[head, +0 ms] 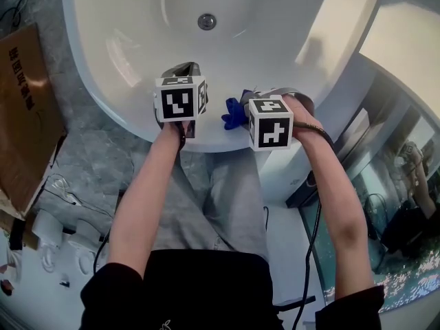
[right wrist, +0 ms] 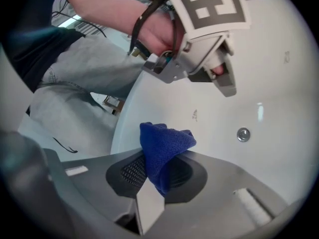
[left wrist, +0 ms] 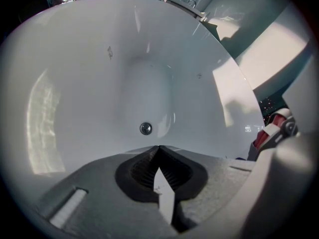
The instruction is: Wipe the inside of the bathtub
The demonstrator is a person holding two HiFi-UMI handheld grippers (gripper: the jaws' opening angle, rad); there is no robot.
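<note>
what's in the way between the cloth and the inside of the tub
Nothing visible. The right gripper holds the blue cloth at the near rim of the tub, whose white inside is bare down to the drain. The left gripper, shut and empty, sits beside it, not ahead.

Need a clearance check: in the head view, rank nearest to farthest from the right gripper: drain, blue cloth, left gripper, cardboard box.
1. blue cloth, clamped by the right gripper.
2. left gripper, beside it on the left.
3. drain, ahead on the bathtub floor.
4. cardboard box, far left, outside the tub.
</note>
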